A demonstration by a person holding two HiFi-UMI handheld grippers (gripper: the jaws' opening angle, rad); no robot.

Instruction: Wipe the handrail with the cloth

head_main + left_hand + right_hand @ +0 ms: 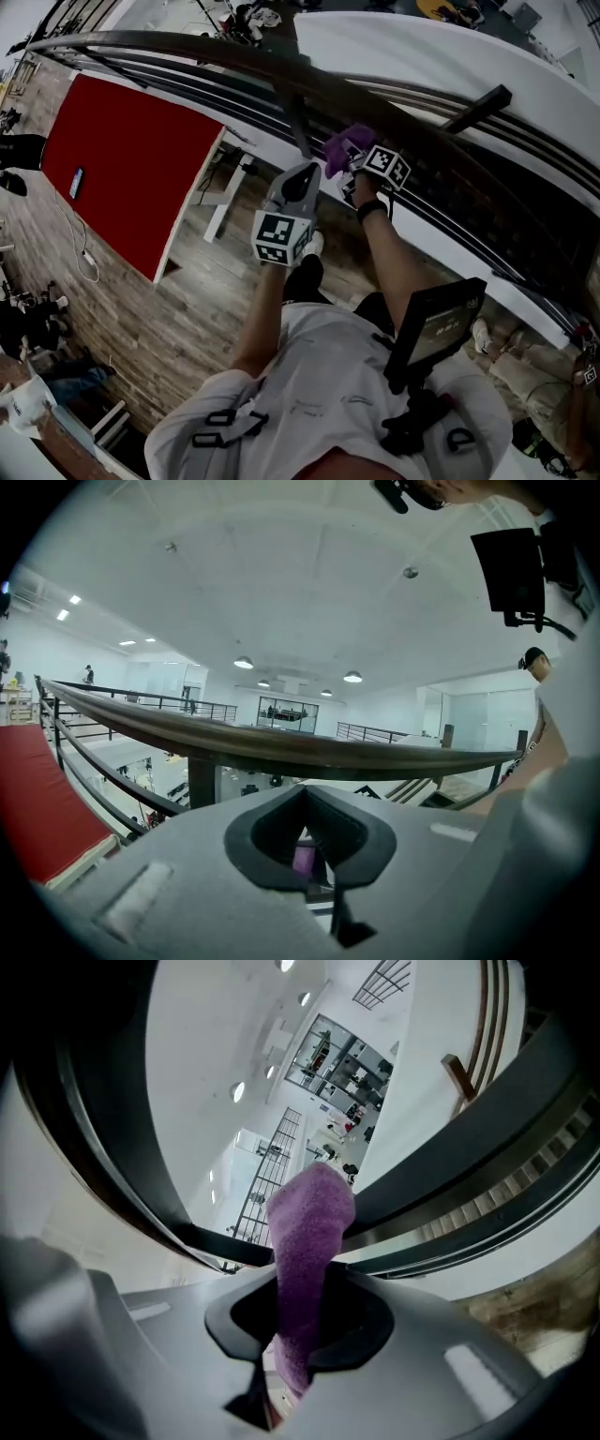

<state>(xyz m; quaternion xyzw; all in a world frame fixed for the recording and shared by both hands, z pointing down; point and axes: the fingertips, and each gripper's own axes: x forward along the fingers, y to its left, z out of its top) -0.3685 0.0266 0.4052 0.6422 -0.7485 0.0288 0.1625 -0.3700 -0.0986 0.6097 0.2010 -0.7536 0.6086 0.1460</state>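
A dark wooden handrail (281, 70) curves from the upper left across to the right, and it runs level across the left gripper view (281, 752). My right gripper (358, 161) is shut on a purple cloth (343, 145), held just below the rail beside a dark post (296, 122). In the right gripper view the cloth (307, 1241) stands up out of the shut jaws of the right gripper (298, 1340), with rails behind it. My left gripper (302, 174) hangs lower, left of the cloth, jaws together and holding nothing (309, 846). A sliver of purple shows through their slit.
Thinner dark rails (216, 89) run under the handrail. Far below lie a red panel (122, 155), a wooden floor (187, 309) and a white table (225, 192). A black device (436, 328) hangs at my chest. Another person (530, 361) is at lower right.
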